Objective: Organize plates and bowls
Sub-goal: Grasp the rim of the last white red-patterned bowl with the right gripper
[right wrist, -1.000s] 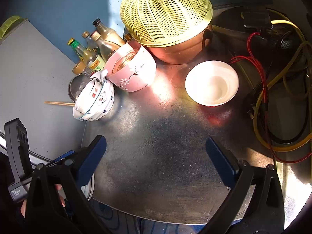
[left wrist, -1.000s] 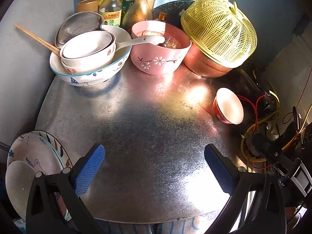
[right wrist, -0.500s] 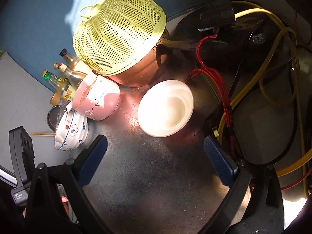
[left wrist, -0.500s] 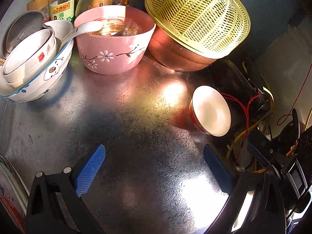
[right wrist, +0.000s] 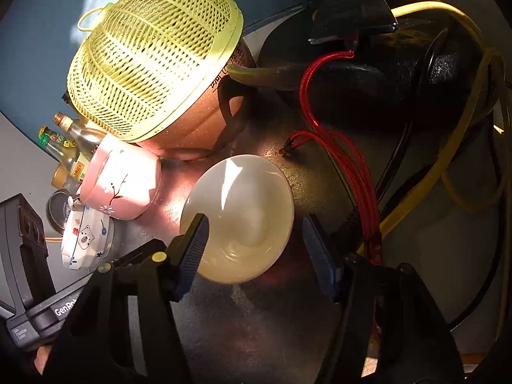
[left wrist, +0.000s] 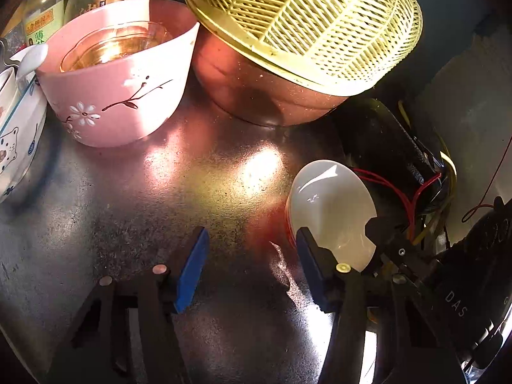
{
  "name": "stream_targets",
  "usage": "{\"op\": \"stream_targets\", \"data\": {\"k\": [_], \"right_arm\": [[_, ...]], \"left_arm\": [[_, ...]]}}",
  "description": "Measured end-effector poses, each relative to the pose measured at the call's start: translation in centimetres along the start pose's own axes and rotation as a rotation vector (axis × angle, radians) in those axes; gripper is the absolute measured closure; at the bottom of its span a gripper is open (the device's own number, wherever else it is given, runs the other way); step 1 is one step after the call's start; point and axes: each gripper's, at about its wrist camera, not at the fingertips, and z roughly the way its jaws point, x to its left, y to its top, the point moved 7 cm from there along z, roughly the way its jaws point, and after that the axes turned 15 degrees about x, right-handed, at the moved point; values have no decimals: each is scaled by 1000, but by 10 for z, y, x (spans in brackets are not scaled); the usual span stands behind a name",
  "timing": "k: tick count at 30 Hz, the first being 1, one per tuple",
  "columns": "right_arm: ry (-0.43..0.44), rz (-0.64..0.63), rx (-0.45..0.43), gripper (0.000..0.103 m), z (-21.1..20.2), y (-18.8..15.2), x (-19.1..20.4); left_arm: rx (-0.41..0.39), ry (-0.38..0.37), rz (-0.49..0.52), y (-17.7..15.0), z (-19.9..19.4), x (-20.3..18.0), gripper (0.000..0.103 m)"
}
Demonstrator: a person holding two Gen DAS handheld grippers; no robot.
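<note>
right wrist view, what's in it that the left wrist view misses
Only the right wrist view shows the yellow cable, the pot's handle and the steel dish. Only the left wrist view shows the glass inside the pink bowl. Both show the white bowl, the yellow basket over the copper pot, and the red wires.

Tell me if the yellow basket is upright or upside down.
Upside down. The yellow basket sits dome-up, rim down, tilted over the copper pot.

Left gripper (left wrist: 251, 265) and right gripper (right wrist: 252, 248) both angled downward, jaws closing, apparently unclamped.
</note>
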Motion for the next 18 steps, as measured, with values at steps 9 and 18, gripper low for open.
{"op": "stream_targets", "data": {"k": [9,18], "right_arm": [[-56,-11,26,62,14,8,-5],[-128,-53,55,83,21,9,-3]], "left_arm": [[43,-61,4,12,35,-17,59],[51,-100,14,14,51,-33,88]]}}
